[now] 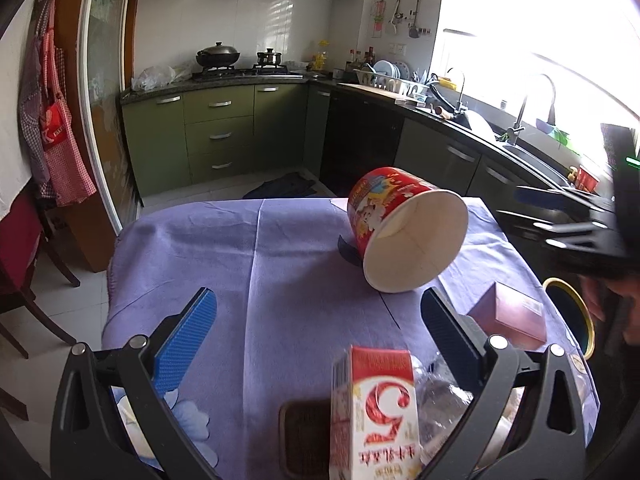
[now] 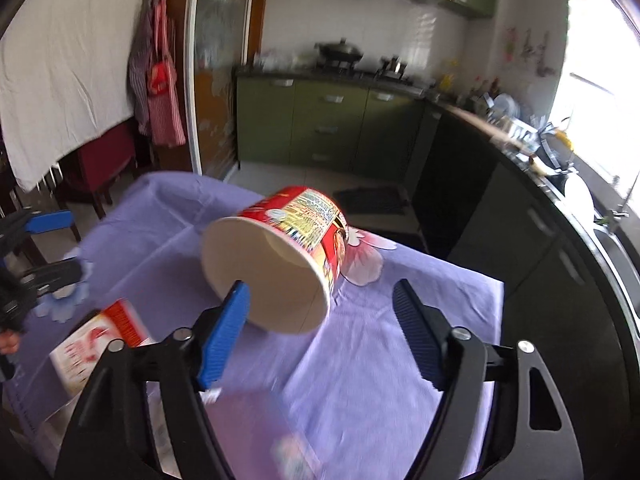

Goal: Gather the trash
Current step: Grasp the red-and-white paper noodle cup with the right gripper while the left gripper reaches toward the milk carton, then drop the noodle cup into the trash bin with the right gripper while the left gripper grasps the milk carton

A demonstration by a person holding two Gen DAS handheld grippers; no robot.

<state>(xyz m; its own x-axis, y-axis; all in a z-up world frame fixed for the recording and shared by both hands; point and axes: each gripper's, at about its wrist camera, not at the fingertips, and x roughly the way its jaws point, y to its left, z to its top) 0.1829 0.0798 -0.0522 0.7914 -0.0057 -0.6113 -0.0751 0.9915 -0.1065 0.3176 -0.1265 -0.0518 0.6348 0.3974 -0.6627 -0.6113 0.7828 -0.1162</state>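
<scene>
The table (image 1: 224, 248) wears a lilac cloth, and its far edge runs across at twelve o'clock in the left wrist view, with tiled floor and green cabinets (image 1: 216, 136) beyond. The left half of the cloth lies bare, from nine o'clock through to the centre, and that is the widest free stretch. At the table's right edge, about three o'clock, a dark bin with a yellow rim (image 1: 576, 312) stands just beside the cloth. The cup (image 1: 384, 208) lies tipped on its side near the far right part of the table, at about one o'clock from the left gripper (image 1: 318, 316). It is a red paper noodle tub with printed pictures, white and empty inside, and its mouth faces the cameras. In the right wrist view the cup (image 2: 280, 256) sits at eleven o'clock from the right gripper (image 2: 320, 312), whose jaws stand partly apart; its left finger (image 2: 224, 336) overlaps the cup's rim in the picture (whether it touches is not clear through the blur) and its right finger stands well clear, so nothing is gripped. The left gripper's jaws stand wide apart with nothing between the fingertips. A red-and-white carton (image 1: 374, 412) stands close below it at six o'clock, beside crumpled clear plastic (image 1: 440, 392). A pink box (image 1: 512, 316) lies at four o'clock, near the bin. The right gripper shows in the left view at three o'clock, blurred.
</scene>
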